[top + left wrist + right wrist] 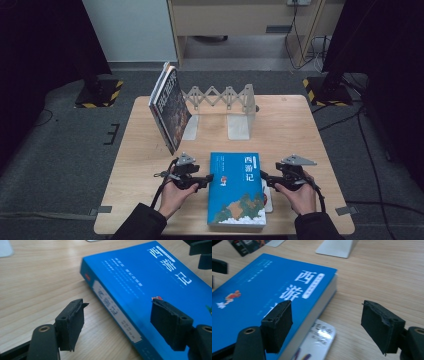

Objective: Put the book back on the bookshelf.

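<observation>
A blue book [236, 187] with white characters on its cover lies flat near the table's front edge. My left gripper [206, 178] is at the book's left side. In the left gripper view its jaws [118, 302] stand open astride the spine [115, 311], one over the wood and one over the cover, without pressing on it. My right gripper [264, 176] is at the book's right side. Its jaws [327, 305] are also open, one above the cover [262, 290] and one above the table, with the page edge between them.
A white card [318, 338] pokes out from under the book's right edge. A dark book [170, 107] leans at the left end of a metal folding book rack [225, 97] at the back. Bare wooden table [295, 130] lies between rack and book.
</observation>
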Demonstrator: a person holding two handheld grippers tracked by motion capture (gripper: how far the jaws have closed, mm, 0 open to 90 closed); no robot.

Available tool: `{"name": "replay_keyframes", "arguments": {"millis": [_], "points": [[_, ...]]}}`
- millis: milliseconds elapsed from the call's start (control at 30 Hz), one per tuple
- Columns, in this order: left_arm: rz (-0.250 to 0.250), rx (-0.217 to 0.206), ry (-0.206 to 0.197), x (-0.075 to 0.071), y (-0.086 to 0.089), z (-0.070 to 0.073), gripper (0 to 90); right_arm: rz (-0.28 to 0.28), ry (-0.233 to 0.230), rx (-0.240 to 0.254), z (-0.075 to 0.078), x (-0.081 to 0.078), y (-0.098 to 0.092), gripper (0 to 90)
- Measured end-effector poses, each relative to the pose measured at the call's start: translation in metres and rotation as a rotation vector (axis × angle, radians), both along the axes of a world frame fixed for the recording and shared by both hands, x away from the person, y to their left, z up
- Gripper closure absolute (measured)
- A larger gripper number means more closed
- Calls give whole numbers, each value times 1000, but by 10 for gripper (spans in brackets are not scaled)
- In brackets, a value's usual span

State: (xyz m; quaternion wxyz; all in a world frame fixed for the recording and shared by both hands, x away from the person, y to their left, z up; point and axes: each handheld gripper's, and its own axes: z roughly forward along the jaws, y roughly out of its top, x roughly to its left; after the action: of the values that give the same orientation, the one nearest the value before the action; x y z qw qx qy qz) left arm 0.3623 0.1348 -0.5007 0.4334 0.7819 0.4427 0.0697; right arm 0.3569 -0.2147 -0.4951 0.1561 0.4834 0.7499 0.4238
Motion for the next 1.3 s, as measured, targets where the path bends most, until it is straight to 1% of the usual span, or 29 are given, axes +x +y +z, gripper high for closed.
{"name": "replay_keyframes", "arguments": {"millis": [67,100,133,167,200,267,300,333,367,433,500,533,567,633,667,700,733,833,867,900,967,1000,1133,1267,1300], "points": [[-19,-6,12,0,-5,-3,256,28,13,14,-1,-1,9,259],[-21,3,16,-1,-8,-5,252,35,15,15,-1,-1,10,262],[-21,3,16,-1,-8,-5,242,42,20,18,-2,-2,12,263],[-21,-7,20,-1,-10,-7,242,42,20,18,-2,-2,12,263],[-20,-15,25,0,-11,-8,217,55,30,27,-4,-2,15,268],[-19,-21,26,0,-13,-10,210,60,36,32,-4,-2,15,269],[-16,-23,26,1,-13,-11,181,66,49,41,-5,-2,18,269],[-17,-39,40,2,-14,-13,169,66,56,43,-6,-2,19,269],[-17,-39,40,2,-14,-13,160,66,56,43,-6,-2,19,269],[-20,-60,46,3,-15,-16,153,76,61,28,-8,-1,21,267],[-23,-75,51,4,-17,-18,140,79,82,25,-10,-1,23,258],[-19,-86,57,4,-18,-19,129,80,94,34,-11,-1,24,258],[-22,-91,58,5,-18,-20,129,80,94,34,-11,-1,24,258],[-21,-114,74,6,-20,-23,122,75,99,42,-12,-1,26,257],[-23,-128,82,7,-20,-25,120,77,99,43,-12,-1,26,256],[-24,-152,93,8,-21,-27,112,76,102,53,-14,0,27,246],[-31,-161,89,8,-21,-29,113,75,107,57,-14,0,27,247],[-34,-169,85,10,-22,-31,81,70,112,65,-14,0,27,248],[-29,-187,100,11,-22,-34,71,72,111,72,-15,1,28,251],[-29,-187,100,11,-22,-34,62,72,111,72,-15,1,28,251],[-24,-209,112,13,-23,-37,52,72,112,83,-16,1,29,253],[-23,-216,107,13,-23,-38,47,73,113,85,-17,1,29,254],[-26,-215,106,13,-24,-38,37,62,127,117,-18,2,29,260],[-29,-222,93,13,-24,-40,26,63,132,124,-19,2,30,262],[-26,-229,84,12,-24,-41,26,63,132,124,-19,2,30,262]]}}
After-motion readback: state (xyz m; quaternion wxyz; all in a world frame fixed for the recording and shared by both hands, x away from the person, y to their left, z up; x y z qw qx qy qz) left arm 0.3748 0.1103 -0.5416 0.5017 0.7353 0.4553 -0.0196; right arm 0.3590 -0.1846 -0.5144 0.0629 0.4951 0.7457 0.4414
